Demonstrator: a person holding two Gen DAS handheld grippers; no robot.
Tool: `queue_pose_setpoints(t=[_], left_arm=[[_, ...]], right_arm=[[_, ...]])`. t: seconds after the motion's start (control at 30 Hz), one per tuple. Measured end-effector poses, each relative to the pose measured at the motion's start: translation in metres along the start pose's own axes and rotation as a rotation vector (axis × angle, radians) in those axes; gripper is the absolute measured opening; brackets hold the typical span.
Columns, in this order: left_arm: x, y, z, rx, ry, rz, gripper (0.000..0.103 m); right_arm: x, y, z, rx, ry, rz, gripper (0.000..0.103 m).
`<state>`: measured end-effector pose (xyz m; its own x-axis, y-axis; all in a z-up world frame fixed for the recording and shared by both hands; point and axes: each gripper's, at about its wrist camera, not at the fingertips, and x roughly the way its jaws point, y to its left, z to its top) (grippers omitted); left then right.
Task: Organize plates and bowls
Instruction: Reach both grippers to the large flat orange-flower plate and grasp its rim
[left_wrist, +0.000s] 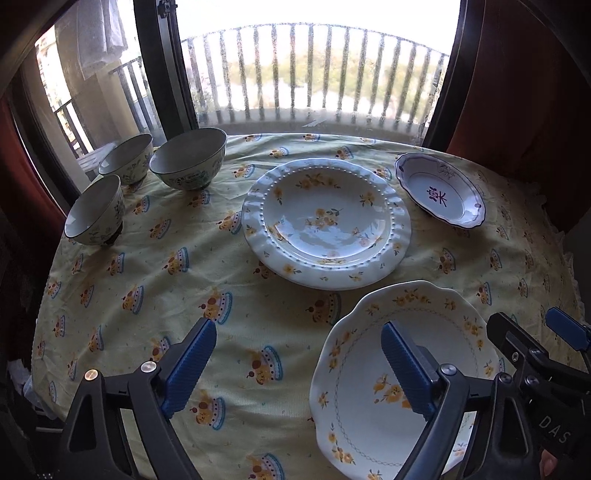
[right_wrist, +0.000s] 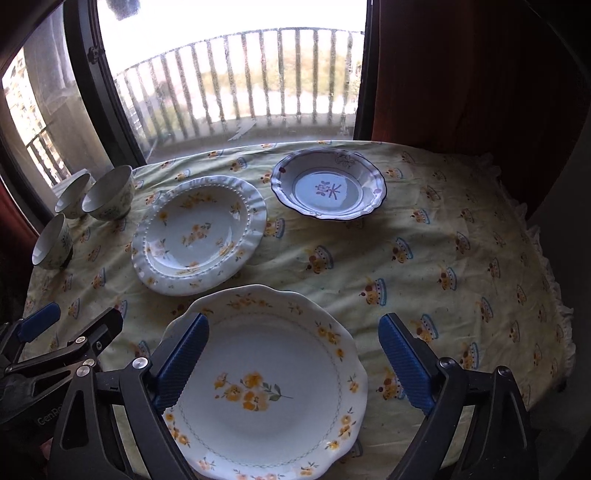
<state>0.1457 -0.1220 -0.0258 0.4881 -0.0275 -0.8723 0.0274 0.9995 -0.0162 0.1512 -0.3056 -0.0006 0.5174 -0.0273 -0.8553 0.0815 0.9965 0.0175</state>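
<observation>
Bare tablecloth (left_wrist: 155, 295) between bowls (left_wrist: 188, 158) and plates (left_wrist: 327, 221).

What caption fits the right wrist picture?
Open right claw above a flowered plate, two more plates and three bowls beyond.

Both wrist views look steeply down, fairly near, toward the window (left_wrist: 314, 74), sharing the scalloped plate (right_wrist: 273, 384).
</observation>
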Motion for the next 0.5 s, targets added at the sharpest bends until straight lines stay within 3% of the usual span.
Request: queue_pose_setpoints(t=[0.5], left_arm=[[0.065,-0.032,-0.034,-0.049,0.175,0.021,0.08]], right_arm=[[0.077,-0.038,-0.026,-0.033,0.201,0.016,0.086]])
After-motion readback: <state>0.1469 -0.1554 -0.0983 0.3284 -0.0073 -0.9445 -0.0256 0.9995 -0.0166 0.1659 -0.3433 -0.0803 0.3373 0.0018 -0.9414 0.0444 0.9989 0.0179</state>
